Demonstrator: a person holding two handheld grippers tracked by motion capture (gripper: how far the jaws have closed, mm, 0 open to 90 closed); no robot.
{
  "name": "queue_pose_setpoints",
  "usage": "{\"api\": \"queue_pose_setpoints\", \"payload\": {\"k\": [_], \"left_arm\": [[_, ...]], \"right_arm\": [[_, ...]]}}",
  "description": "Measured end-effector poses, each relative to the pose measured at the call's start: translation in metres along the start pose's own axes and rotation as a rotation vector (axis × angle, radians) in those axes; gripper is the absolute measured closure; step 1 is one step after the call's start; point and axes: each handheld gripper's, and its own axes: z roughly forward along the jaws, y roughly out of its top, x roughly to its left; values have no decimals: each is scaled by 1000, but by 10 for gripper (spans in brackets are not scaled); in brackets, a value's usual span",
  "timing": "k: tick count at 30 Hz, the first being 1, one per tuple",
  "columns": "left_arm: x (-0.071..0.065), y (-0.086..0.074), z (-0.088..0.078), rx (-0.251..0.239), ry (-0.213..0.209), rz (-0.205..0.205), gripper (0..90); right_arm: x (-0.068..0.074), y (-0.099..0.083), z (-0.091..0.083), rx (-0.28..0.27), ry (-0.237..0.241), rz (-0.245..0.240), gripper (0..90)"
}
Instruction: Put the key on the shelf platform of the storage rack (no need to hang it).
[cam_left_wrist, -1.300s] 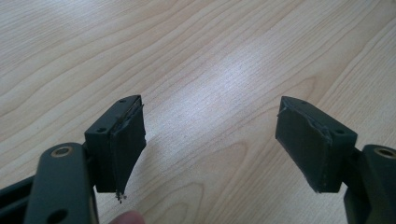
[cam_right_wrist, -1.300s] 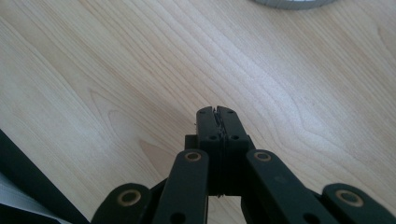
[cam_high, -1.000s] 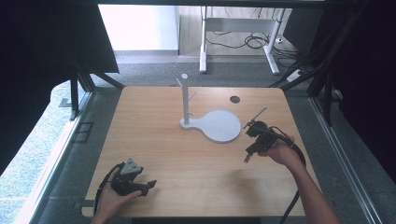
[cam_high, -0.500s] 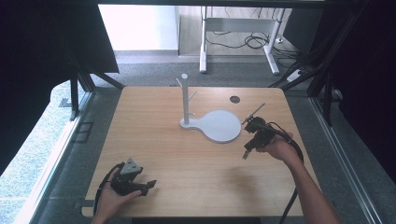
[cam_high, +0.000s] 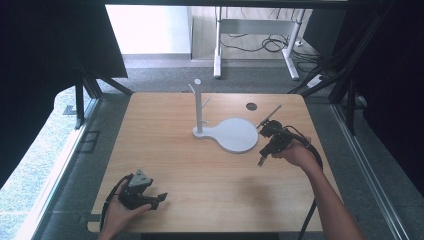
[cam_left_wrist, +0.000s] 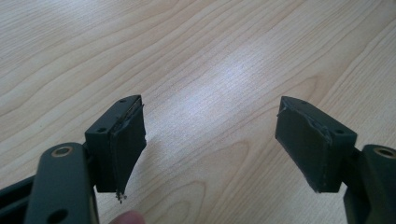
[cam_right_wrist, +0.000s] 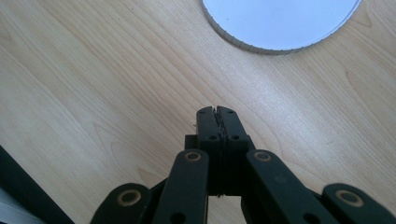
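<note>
Jaws of the right gripper are seen pressed together on nothing just short of the white stand's round base, little changed from a second ago, while those of the left gripper are held wide and empty over bare surface.

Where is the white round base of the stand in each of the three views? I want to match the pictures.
High view: the white round base lies at table centre, a little to the right, just left of the right gripper.
Left gripper view: bare wooden table between the open jaws.
Right gripper view: the base fills the top edge, beyond the shut jaws.
Shared landmark: the table's light wood grain.
</note>
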Motion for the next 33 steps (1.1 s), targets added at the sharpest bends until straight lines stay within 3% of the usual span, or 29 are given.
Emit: {"api": "queue_pose_setpoints", "payload": {"k": [16, 20, 33], "left_arm": [[2, 0, -1, -1, -1, 5, 246], [1, 0, -2, -3, -2, 4, 246], [3, 0, -4, -11, -1, 3, 245]], "right_arm": [[-7, 15, -4, -4, -4, 15, 900], [-8, 23, -2, -5, -24, 25, 900], [-11, 41, 3, -1, -11, 32, 900]]}}
